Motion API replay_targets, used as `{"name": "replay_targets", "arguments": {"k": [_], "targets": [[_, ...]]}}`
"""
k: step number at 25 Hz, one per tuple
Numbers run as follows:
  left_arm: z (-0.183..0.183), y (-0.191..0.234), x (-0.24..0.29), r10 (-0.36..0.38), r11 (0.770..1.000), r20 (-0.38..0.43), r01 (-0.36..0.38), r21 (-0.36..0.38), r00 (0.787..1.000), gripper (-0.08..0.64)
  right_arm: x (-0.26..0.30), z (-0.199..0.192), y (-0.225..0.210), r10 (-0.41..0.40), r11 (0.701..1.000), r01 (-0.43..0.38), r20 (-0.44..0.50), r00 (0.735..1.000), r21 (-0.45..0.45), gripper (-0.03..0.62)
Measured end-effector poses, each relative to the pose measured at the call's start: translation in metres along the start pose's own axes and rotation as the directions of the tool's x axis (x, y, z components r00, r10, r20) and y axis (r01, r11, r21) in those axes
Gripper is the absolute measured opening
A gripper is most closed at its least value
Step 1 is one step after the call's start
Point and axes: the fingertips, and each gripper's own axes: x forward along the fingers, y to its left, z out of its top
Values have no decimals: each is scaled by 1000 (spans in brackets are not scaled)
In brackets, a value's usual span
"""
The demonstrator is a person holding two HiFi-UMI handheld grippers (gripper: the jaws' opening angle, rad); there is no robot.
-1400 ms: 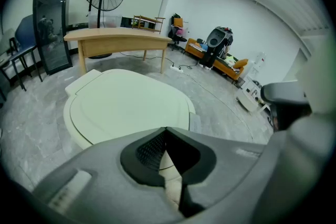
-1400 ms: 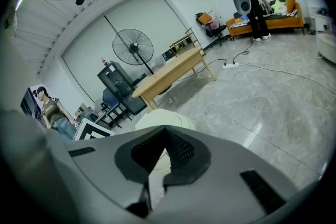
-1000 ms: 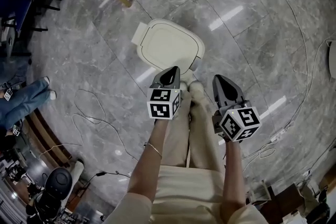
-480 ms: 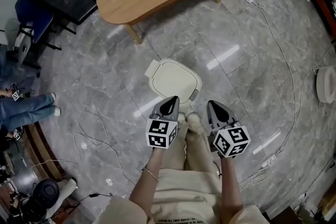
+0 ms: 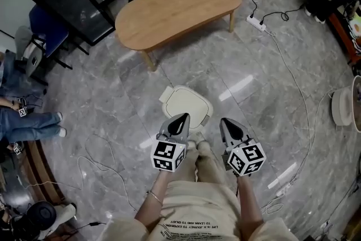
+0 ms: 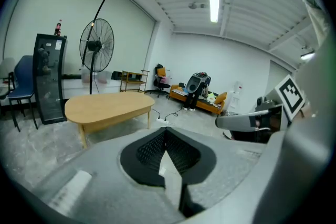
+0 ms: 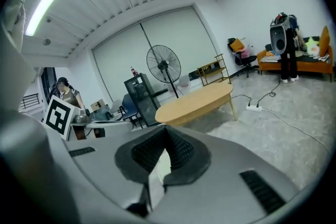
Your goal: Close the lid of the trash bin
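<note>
- Trash bin (image 5: 204, 119) stands on the grey marble floor (image 5: 113, 93), just ahead of the person's feet, between them and the wooden table (image 5: 177, 8).
- Cream lid (image 5: 186, 103) lies flat on the bin, closed.
- Left tool (image 5: 182, 117) hangs over the bin's near edge in the head view. Its pads (image 6: 149, 149) are pressed together with nothing between them.
- Right tool (image 5: 224, 121) hangs just beside it, off the bin's right corner. Its pads (image 7: 181, 149) are also together and empty.
- Both gripper views look across the room at the table; the bin is in neither.
- A power strip (image 5: 255, 22) with its cable lies by the table's right end.
- A black cabinet (image 5: 73, 0) and blue chair (image 5: 45, 28) stand at upper left.
</note>
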Motion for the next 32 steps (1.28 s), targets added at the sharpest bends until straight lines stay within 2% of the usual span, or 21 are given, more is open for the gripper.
{"name": "replay_targets", "arguments": {"k": [11,20,32], "targets": [[67,2,-40,-2,996,139,-11,91,990,23,-12,59,23,58,993,-49,92,994,-106,5],[105,19,-69,35,993,241,-60,99,970,23,-13,105,39,77,989,-51,195,978,-137,5],[141,36,-91,66,985,335,-114,126,940,23,-22,144,39,64,980,-8,277,959,-198,5]]}}
